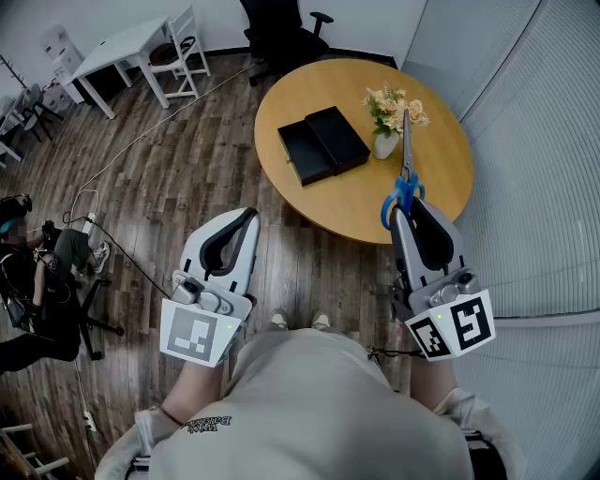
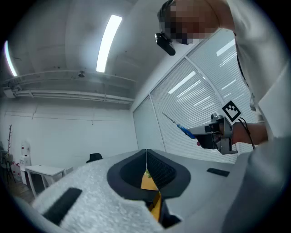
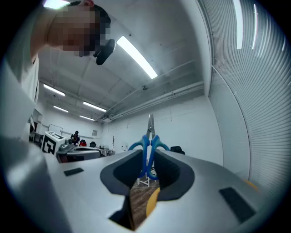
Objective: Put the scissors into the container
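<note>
My right gripper (image 1: 402, 208) is shut on the blue handles of the scissors (image 1: 404, 187), and their steel blades point up and away over the near edge of the round wooden table (image 1: 441, 178). In the right gripper view the scissors (image 3: 149, 144) stand upright between the closed jaws. The black container (image 1: 322, 144), two flat open halves, lies on the table's left part, well ahead of the scissors. My left gripper (image 1: 250, 216) is shut with nothing in it and hangs over the wood floor, left of the table. The left gripper view shows the right gripper (image 2: 217, 135) with the scissors (image 2: 181, 128).
A white vase of flowers (image 1: 390, 118) stands on the table just right of the container, close to the scissor tips. A black office chair (image 1: 281, 28) is beyond the table. A white table and chair (image 1: 150, 52) stand far left. A seated person (image 1: 37, 272) and cables (image 1: 94, 211) are at left.
</note>
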Motion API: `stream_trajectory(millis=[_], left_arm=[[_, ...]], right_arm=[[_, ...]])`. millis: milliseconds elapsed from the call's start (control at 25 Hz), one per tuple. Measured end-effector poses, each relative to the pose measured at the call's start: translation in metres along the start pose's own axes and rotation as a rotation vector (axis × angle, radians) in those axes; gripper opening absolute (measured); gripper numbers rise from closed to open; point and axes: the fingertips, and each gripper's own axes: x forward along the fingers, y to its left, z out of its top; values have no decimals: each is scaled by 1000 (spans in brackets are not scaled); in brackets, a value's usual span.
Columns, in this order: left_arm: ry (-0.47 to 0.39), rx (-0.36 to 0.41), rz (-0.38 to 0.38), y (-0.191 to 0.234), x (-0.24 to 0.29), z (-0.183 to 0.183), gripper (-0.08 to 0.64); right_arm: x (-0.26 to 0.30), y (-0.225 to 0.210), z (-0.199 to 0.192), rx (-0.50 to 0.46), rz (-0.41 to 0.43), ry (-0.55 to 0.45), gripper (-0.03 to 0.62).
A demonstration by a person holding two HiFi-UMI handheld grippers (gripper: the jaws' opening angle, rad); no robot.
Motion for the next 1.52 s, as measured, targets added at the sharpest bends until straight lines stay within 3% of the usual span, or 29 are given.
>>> stream_trajectory(millis=[1080, 1520], left_arm=[[54, 25, 98, -40, 49, -18, 23], [99, 31, 129, -26, 63, -38, 23]], right_arm=[[6, -46, -49, -44, 113, 70, 94], [28, -59, -67, -23, 135, 96, 94]])
